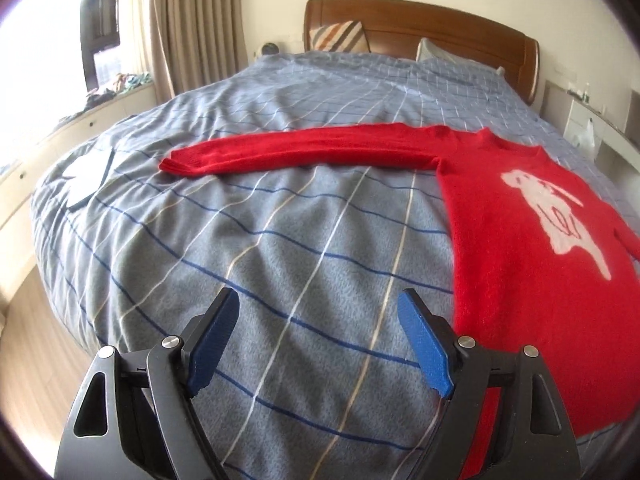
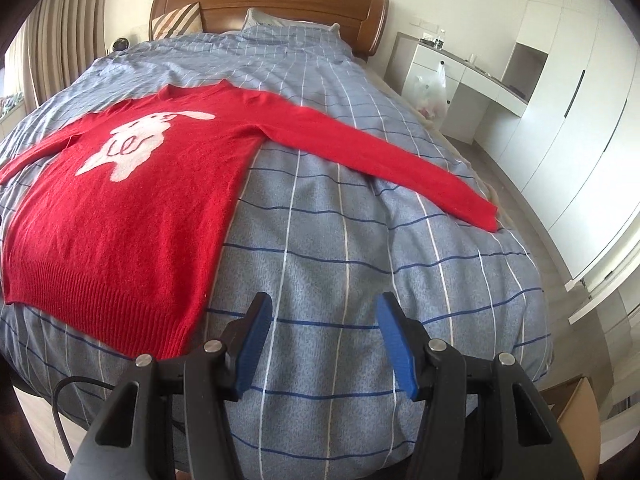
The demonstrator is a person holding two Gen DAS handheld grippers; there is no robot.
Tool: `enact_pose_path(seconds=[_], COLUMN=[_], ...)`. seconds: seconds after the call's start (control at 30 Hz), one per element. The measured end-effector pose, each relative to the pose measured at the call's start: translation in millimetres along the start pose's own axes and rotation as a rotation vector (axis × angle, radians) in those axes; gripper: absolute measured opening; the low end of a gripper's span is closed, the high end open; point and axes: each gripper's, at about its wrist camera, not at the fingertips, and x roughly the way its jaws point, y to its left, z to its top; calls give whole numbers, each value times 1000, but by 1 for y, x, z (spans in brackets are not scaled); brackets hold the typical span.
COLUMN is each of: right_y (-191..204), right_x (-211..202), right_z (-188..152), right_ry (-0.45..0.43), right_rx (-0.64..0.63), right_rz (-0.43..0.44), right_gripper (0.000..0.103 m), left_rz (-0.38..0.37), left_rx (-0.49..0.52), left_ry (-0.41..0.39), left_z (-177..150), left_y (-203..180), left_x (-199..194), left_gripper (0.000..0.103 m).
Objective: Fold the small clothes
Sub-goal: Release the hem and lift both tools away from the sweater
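A small red sweater (image 1: pixel 520 232) with a white rabbit on the chest lies flat, face up, on the bed, both sleeves spread out sideways. In the left wrist view one sleeve (image 1: pixel 296 152) reaches left and the body lies at the right. In the right wrist view the sweater (image 2: pixel 132 208) lies at the left and the other sleeve (image 2: pixel 384 160) reaches right. My left gripper (image 1: pixel 320 300) is open and empty, above the bedcover left of the sweater's hem. My right gripper (image 2: pixel 324 306) is open and empty, above the bedcover right of the hem.
The bed has a blue checked cover (image 1: pixel 280 240) and a wooden headboard (image 1: pixel 420 24) with pillows. Curtains and a window ledge (image 1: pixel 80 120) stand at the left. A white desk (image 2: pixel 460 72) and wardrobes (image 2: pixel 568 112) stand at the right. A cardboard box (image 2: pixel 576 416) sits on the floor.
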Motion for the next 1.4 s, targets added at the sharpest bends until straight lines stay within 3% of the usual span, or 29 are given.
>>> enact_pose_path(seconds=[0.37, 0.83, 1.27, 1.33, 1.4], right_y=[-5, -11, -11, -18, -38], right_x=[4, 3, 7, 10, 16], right_z=[3, 12, 12, 15, 22], right_ry=[1, -14, -4, 3, -1], right_rx=[-8, -26, -32, -5, 81], right_rz=[-33, -82, -79, -22, 116], right_gripper=[55, 55, 55, 55, 55], left_rz=[27, 35, 36, 39, 40], left_rx=[11, -52, -58, -60, -62], left_ry=[-12, 1, 9, 9, 13], left_z=[-1, 0, 0, -1, -1], left_y=[-3, 10, 12, 13, 14], left_x=[1, 2, 4, 4, 5], left_gripper=[83, 83, 83, 83, 83])
